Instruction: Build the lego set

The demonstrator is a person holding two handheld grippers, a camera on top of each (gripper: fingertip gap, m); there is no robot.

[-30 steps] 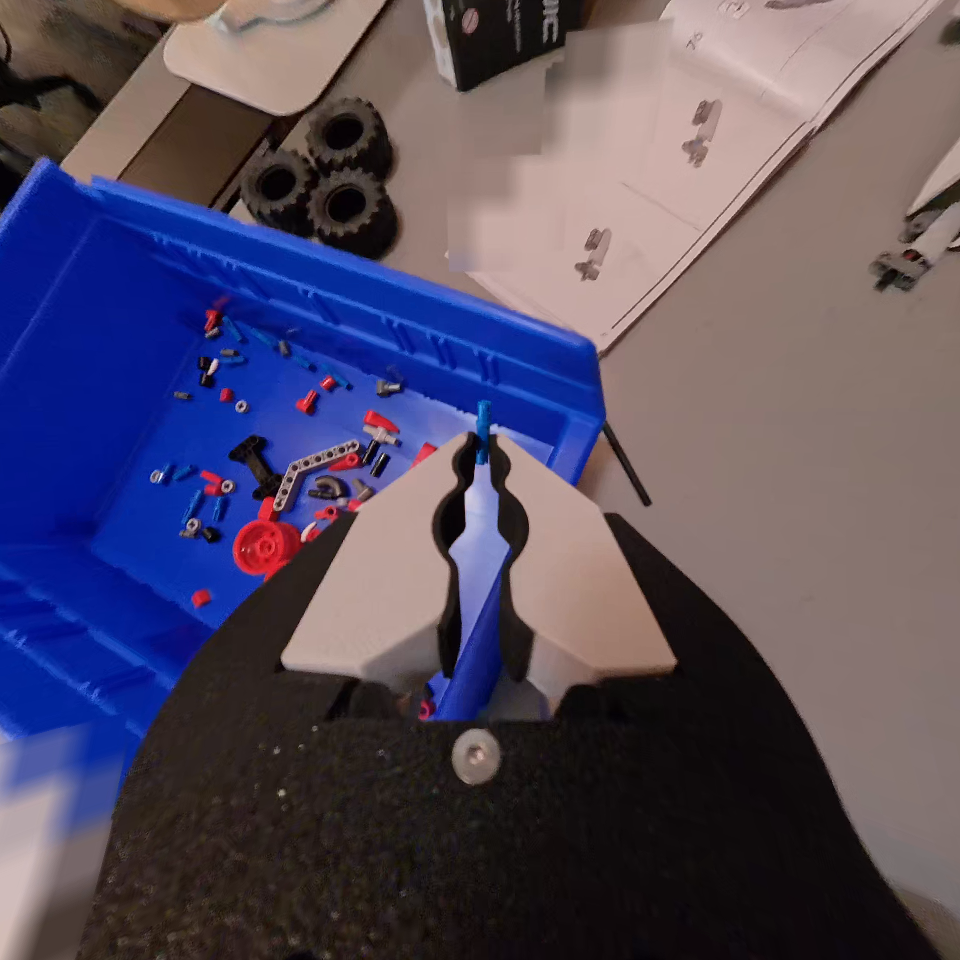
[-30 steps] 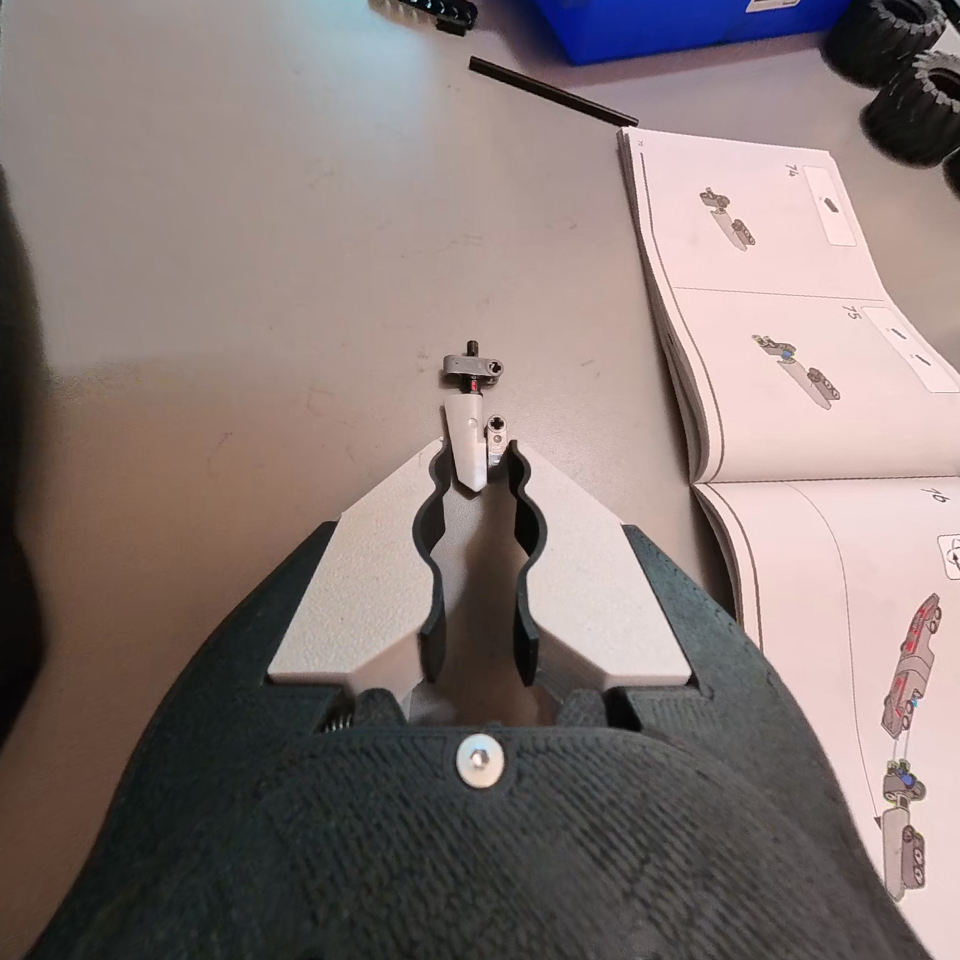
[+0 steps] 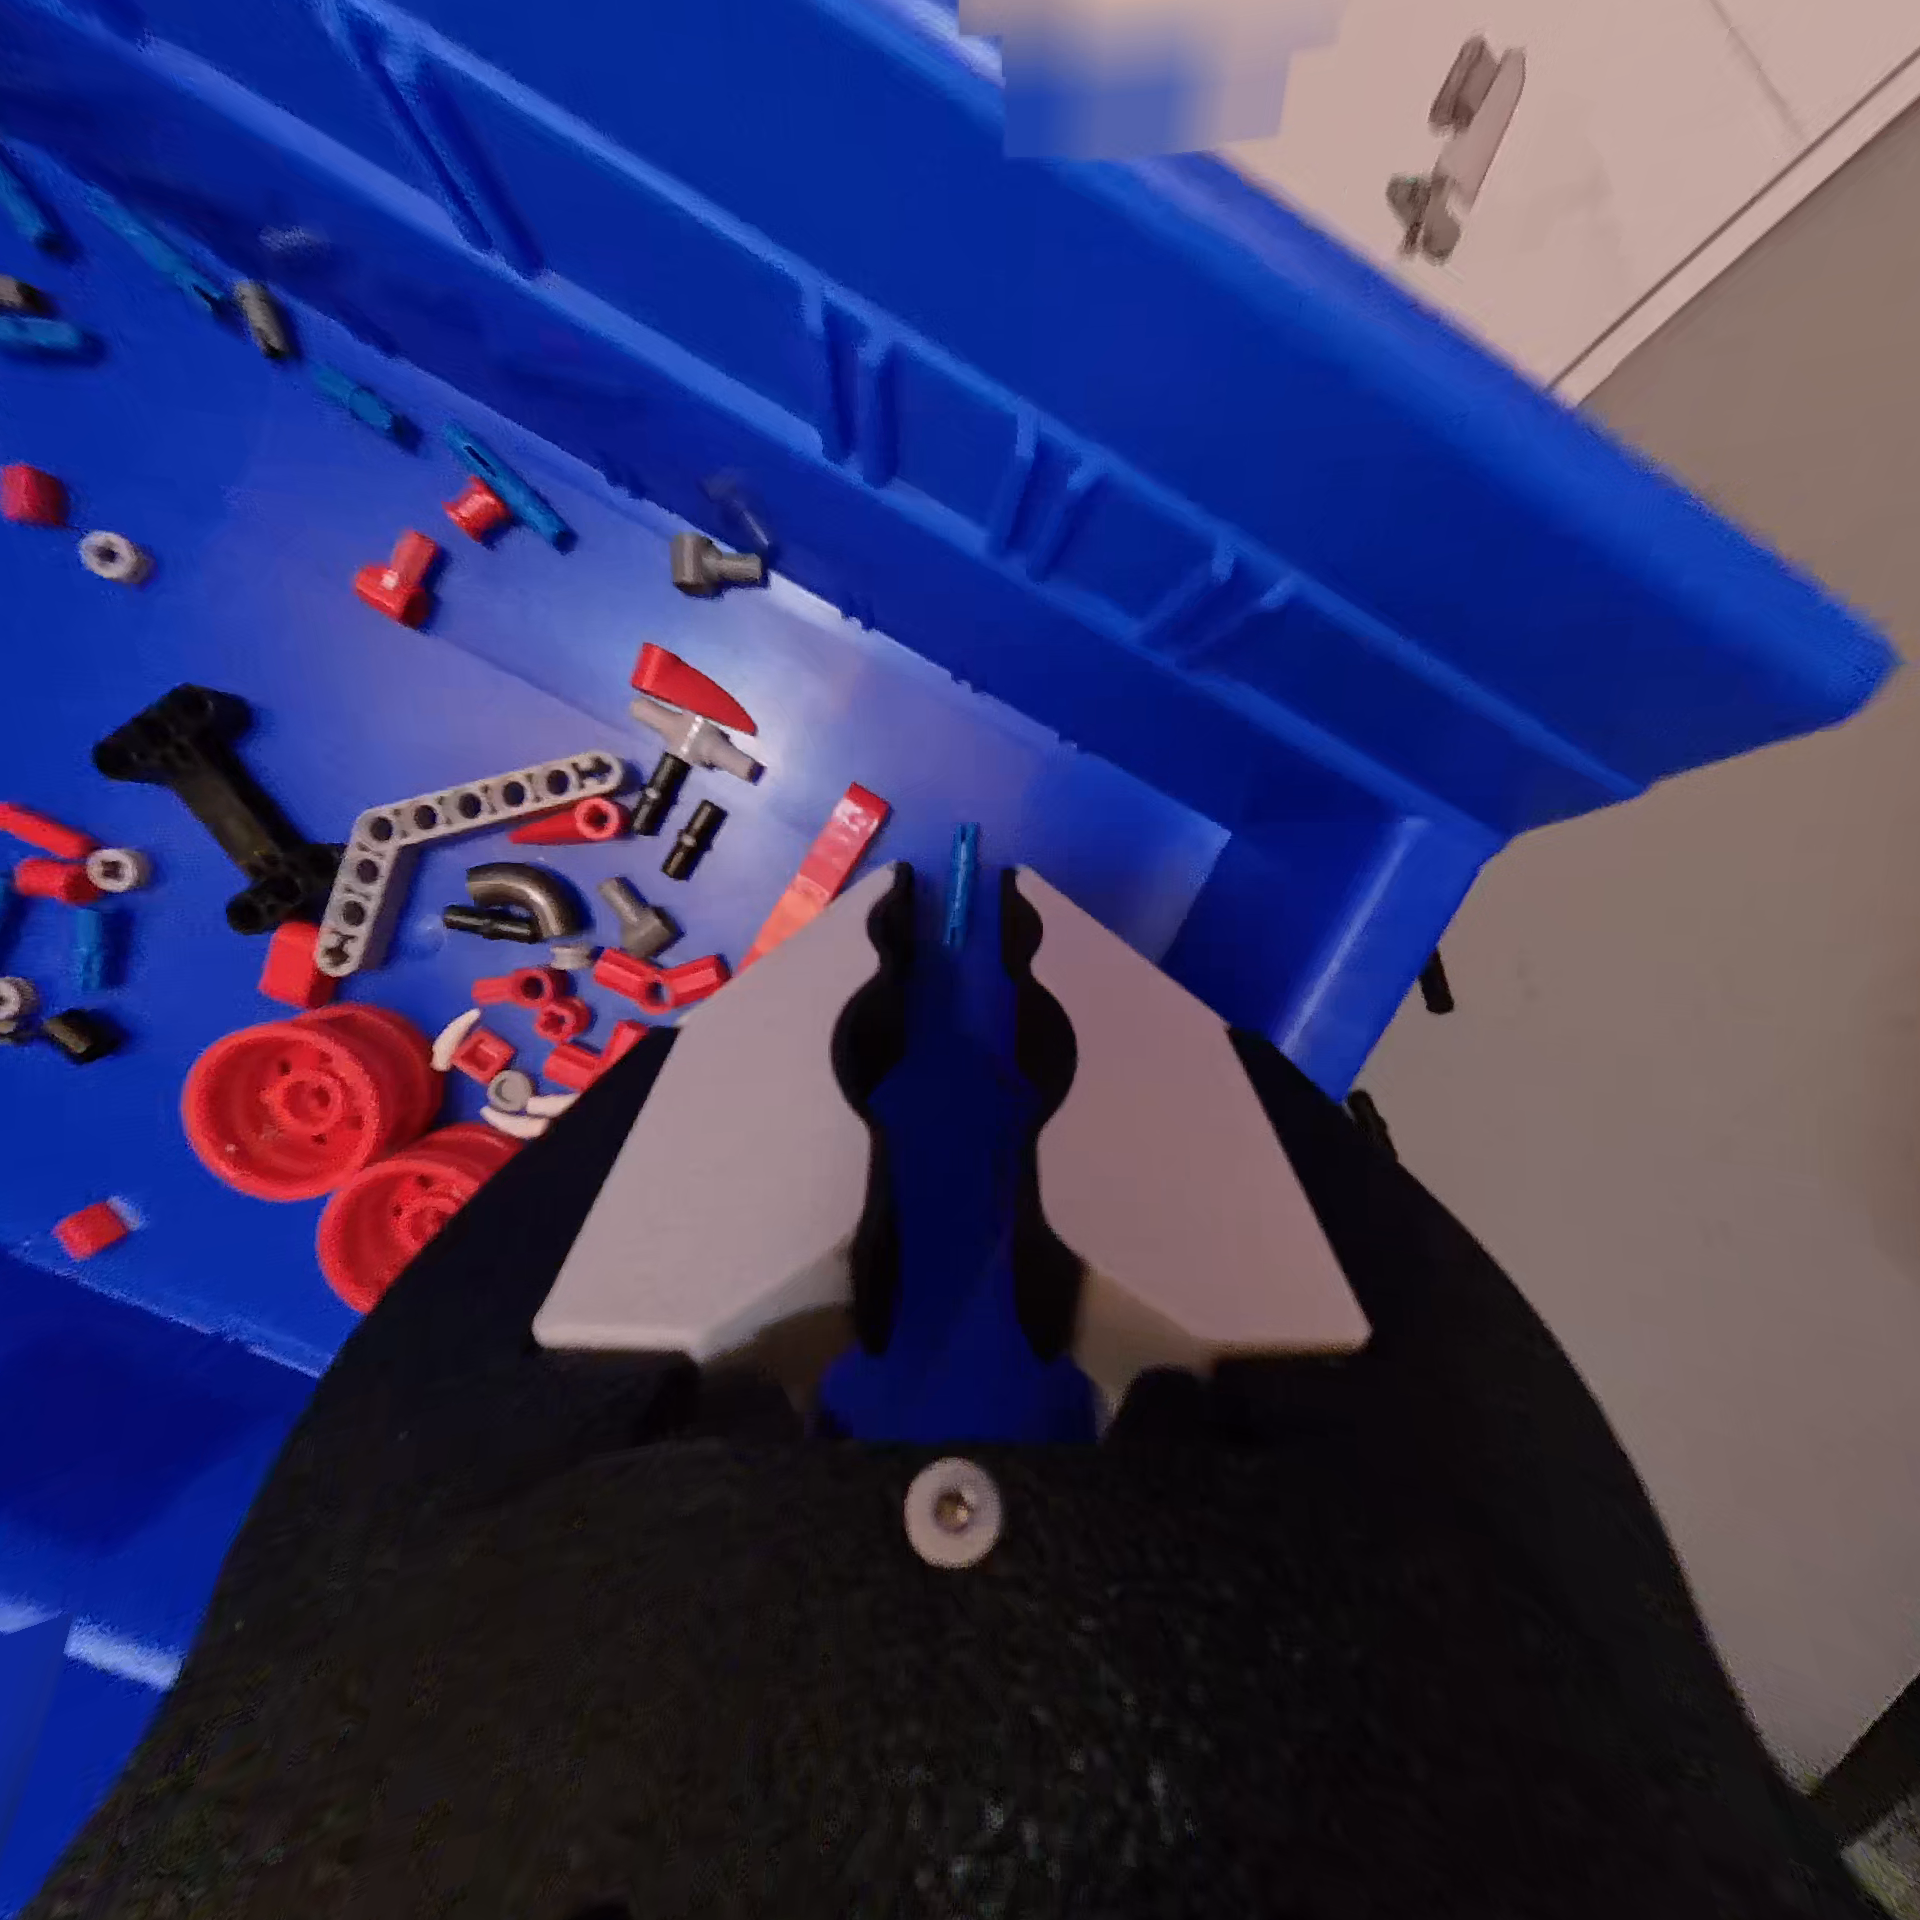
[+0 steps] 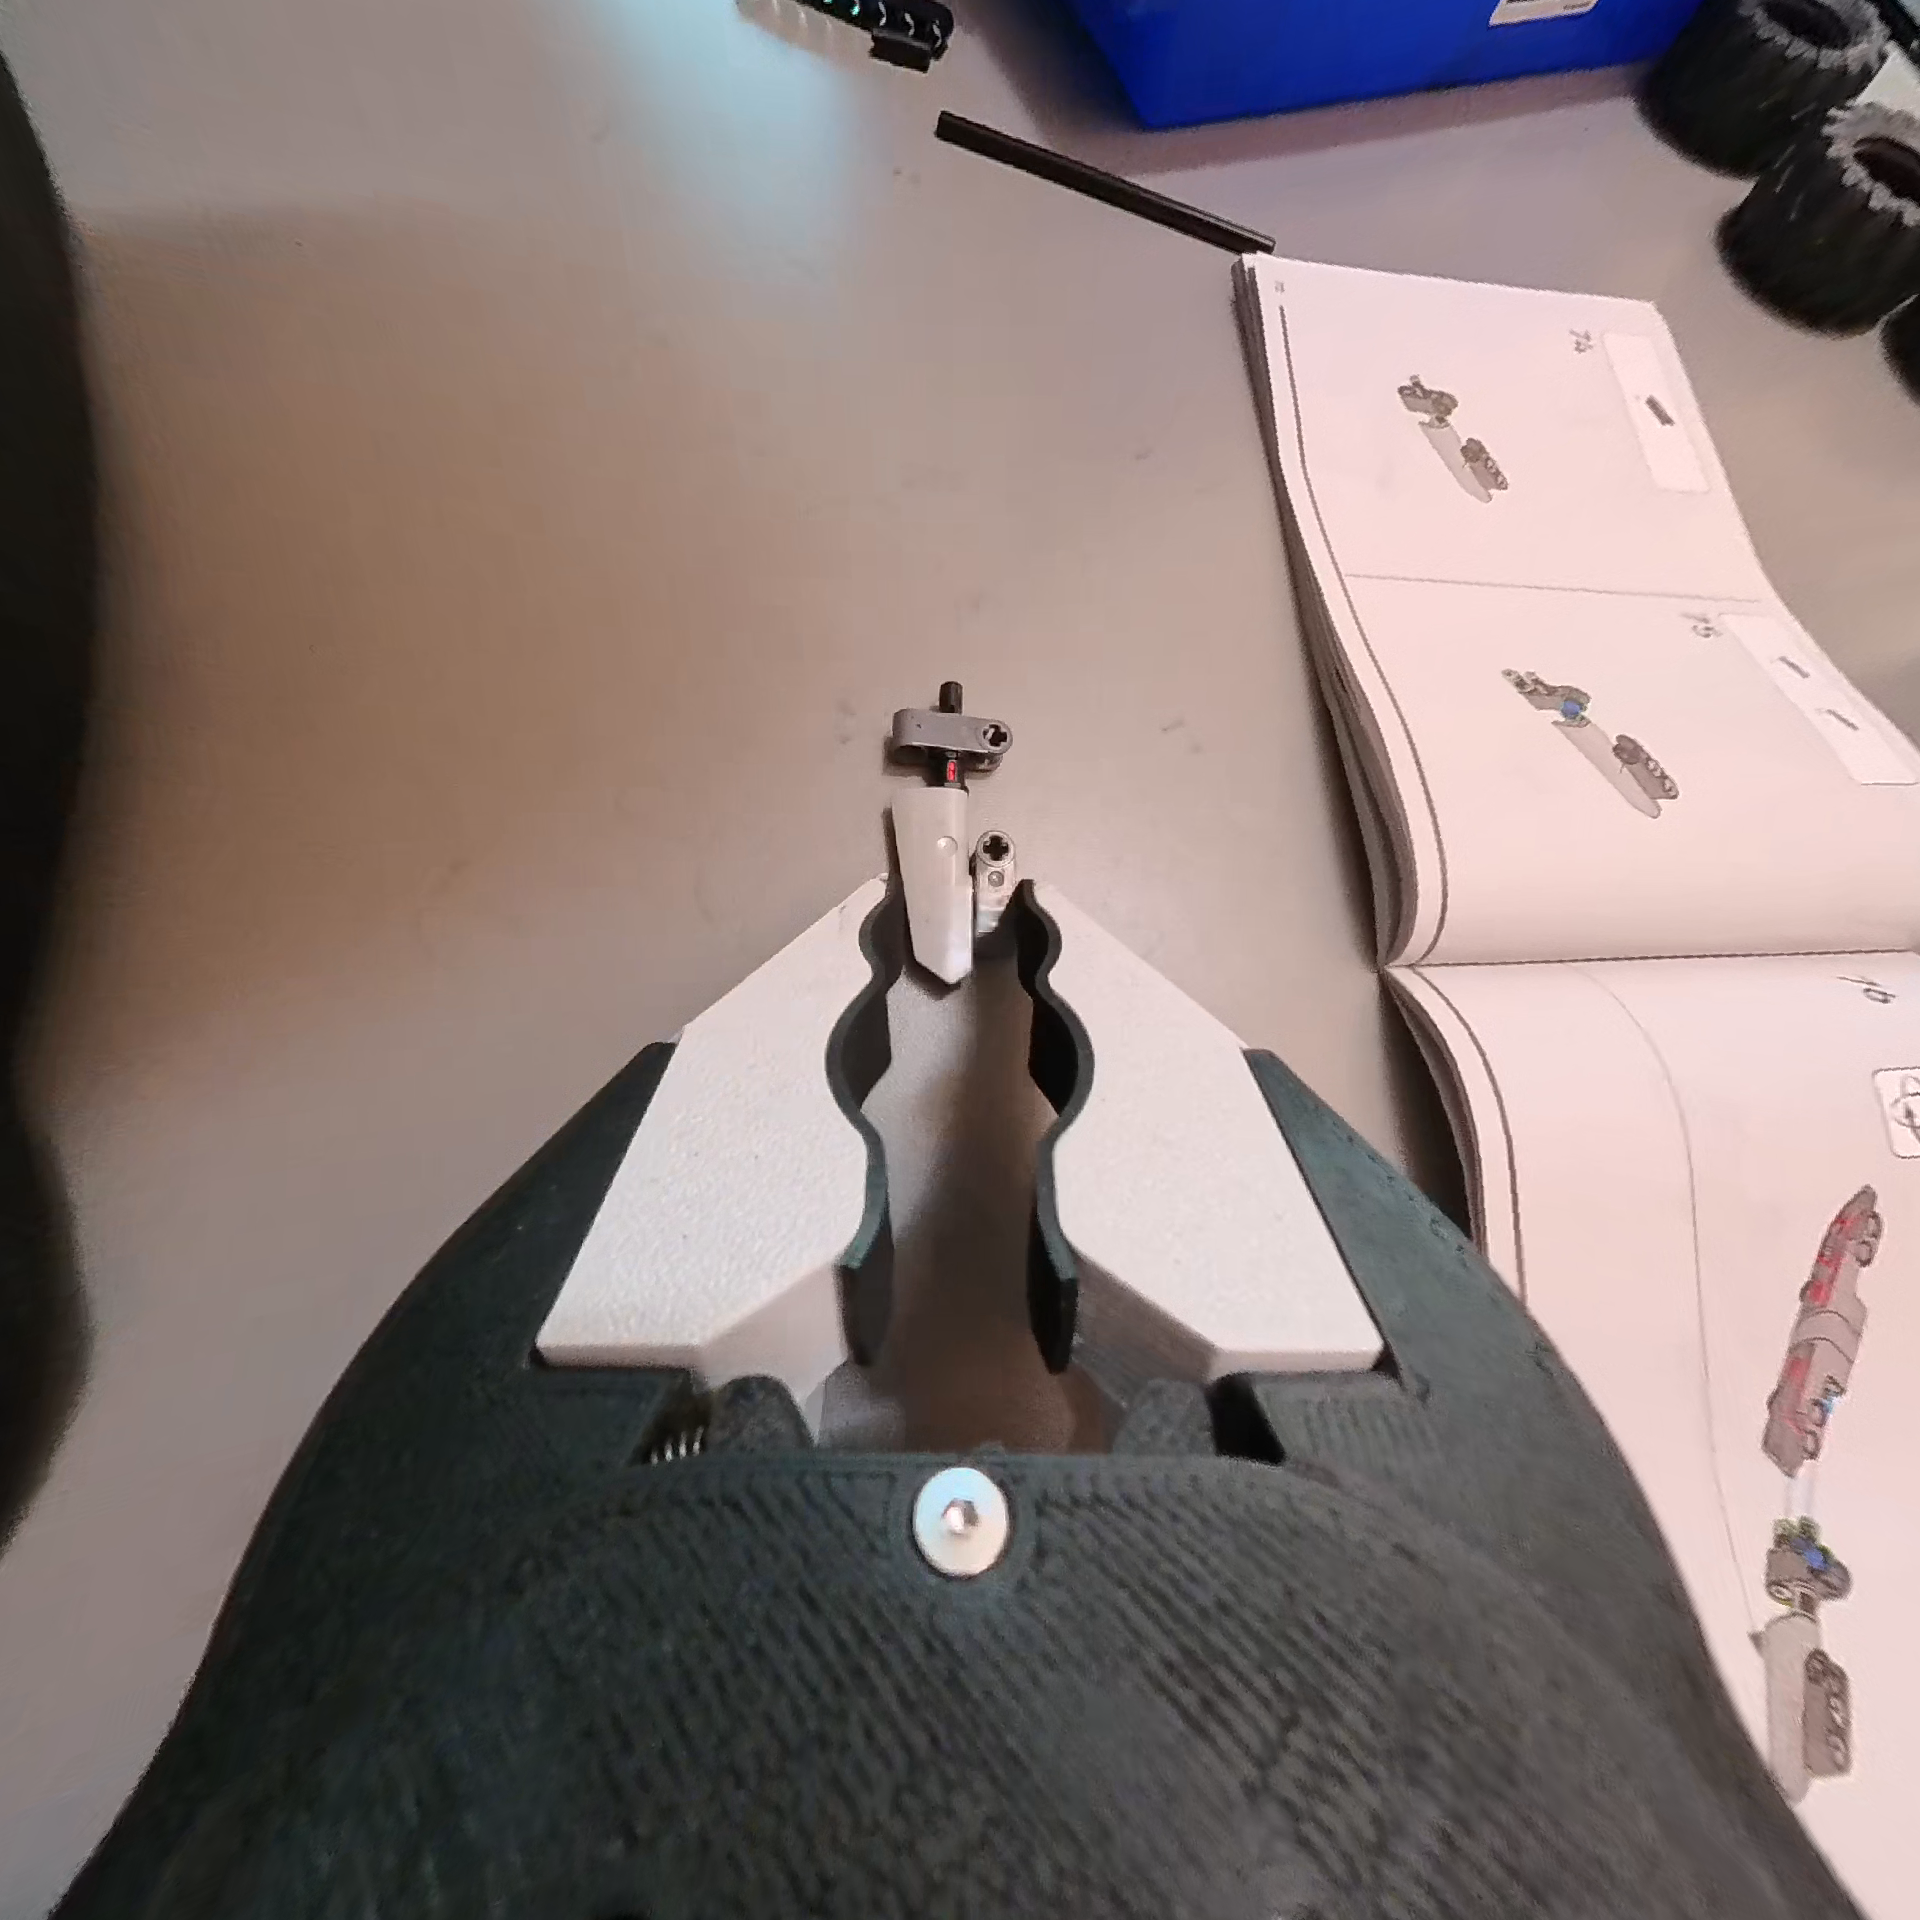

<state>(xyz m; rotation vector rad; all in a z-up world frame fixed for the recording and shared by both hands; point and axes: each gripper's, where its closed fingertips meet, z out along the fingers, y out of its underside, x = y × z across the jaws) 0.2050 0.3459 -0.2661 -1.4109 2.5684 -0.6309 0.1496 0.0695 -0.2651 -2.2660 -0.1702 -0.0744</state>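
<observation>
In the left wrist view my left gripper [image 3: 956, 894] is low inside the blue bin [image 3: 1195, 499], its jaws a little apart. A thin blue pin [image 3: 961, 878] shows between the fingertips and touches neither pad. Loose red, grey and black pieces lie on the bin floor to the left, among them two red wheel hubs [image 3: 307, 1101] and a bent grey beam [image 3: 457, 831]. In the right wrist view my right gripper [image 4: 951, 904] is shut on a small white and grey assembly [image 4: 935, 873], which sticks out forward just above the grey table.
An open instruction booklet [image 4: 1558, 623] lies right of the right gripper. A black axle [image 4: 1101, 182] lies on the table ahead. The blue bin's corner [image 4: 1351, 52] and black tyres [image 4: 1818, 177] are at the far right. The booklet also shows beyond the bin [image 3: 1558, 187]. Tip to tip, the grippers are about 30 centimeters apart. My left gripper is the nearer one to the black axle [image 4: 1101, 182]: about 8 centimeters, against 20 centimeters.
My left gripper has dropped down into the bin, closer to its floor, and its jaws have parted off the blue pin. The right gripper and its assembly have not moved.
</observation>
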